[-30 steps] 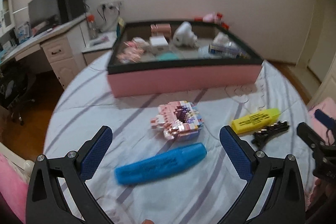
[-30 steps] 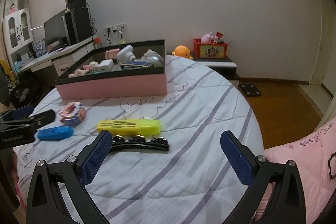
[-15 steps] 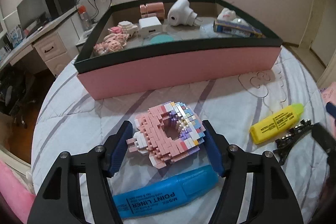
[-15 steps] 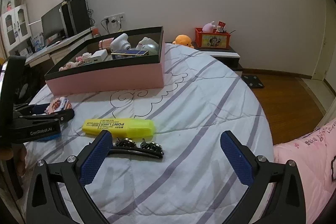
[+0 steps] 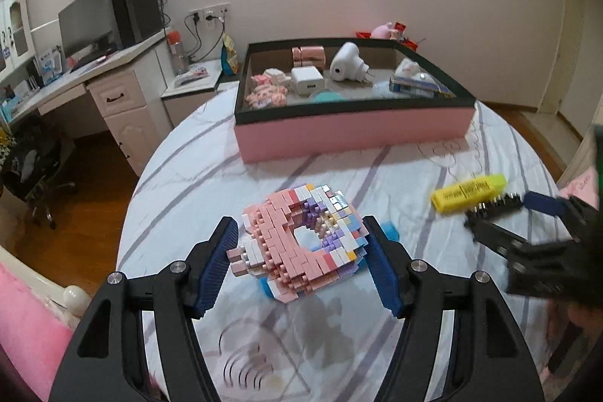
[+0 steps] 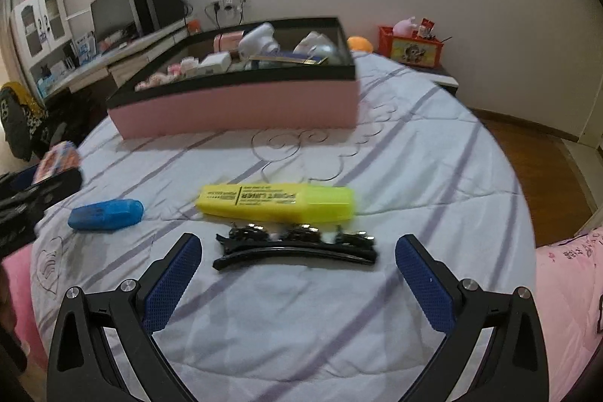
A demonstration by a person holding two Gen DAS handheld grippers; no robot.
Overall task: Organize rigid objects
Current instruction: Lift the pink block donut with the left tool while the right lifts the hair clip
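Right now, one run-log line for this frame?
left gripper: shut on brick donut | right gripper: open, near hair clip | box: ahead

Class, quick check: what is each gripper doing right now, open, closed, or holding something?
Left gripper: closed on the brick-built doughnut, lifted off the bedspread.
Right gripper: open, empty, hovering at the black hair clip.

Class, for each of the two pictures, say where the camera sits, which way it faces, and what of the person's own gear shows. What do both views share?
Left wrist: on the left hand-held gripper, facing down-forward at the brick donut its pads clamp; the right hand-held gripper shows at right.
Right wrist: on the open right hand-held gripper, facing the black hair clip; the left one shows at left.
Shared: pink box, yellow highlighter, blue highlighter.
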